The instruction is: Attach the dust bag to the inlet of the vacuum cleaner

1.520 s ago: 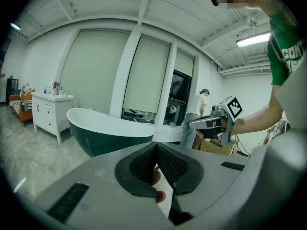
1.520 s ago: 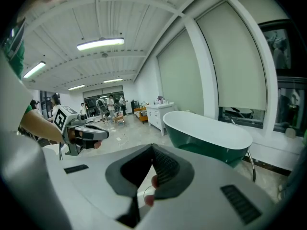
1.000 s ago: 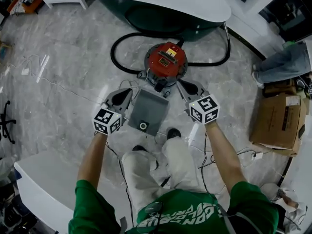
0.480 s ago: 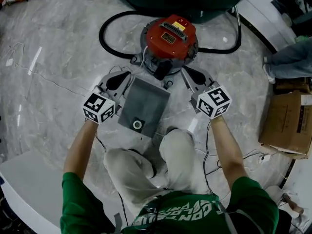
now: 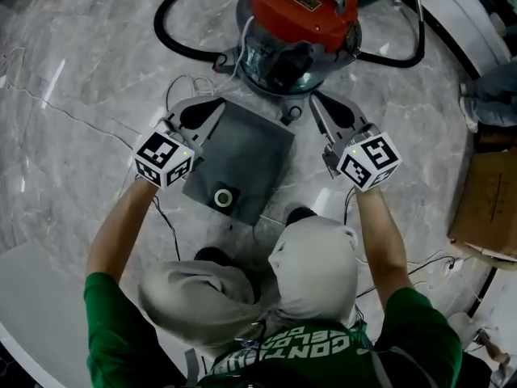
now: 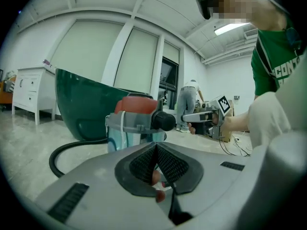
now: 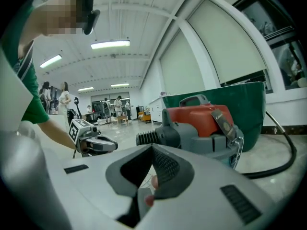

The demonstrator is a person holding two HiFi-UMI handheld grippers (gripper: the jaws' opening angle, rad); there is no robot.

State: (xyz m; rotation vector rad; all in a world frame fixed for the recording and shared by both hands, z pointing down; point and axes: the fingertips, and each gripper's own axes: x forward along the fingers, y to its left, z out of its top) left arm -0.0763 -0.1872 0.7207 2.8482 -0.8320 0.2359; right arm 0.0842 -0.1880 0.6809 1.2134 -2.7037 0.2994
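A grey dust bag point(image 5: 242, 156) lies flat on the marble floor, its round collar point(image 5: 224, 197) at the near end. Just beyond it stands the vacuum cleaner point(image 5: 300, 23) with a red top and a pale drum. Its dark inlet point(image 5: 279, 67) point(image 6: 164, 120) point(image 7: 156, 137) faces the bag. My left gripper point(image 5: 218, 105) point(image 6: 156, 145) is shut with nothing in it, at the bag's far left corner. My right gripper point(image 5: 317, 99) point(image 7: 152, 148) is shut too, empty, just right of the bag, tips near the vacuum's base.
A black hose point(image 5: 174, 35) loops on the floor behind the vacuum. A dark green tub point(image 6: 81, 104) stands behind it. A cardboard box point(image 5: 489, 208) sits at the right. Thin cables point(image 5: 166, 217) trail near the person's bent knees point(image 5: 315, 265). People stand far off.
The person has crouched lower and the view has closed in on the vacuum. Both grippers have moved a little toward the vacuum, staying at either side of the bag.
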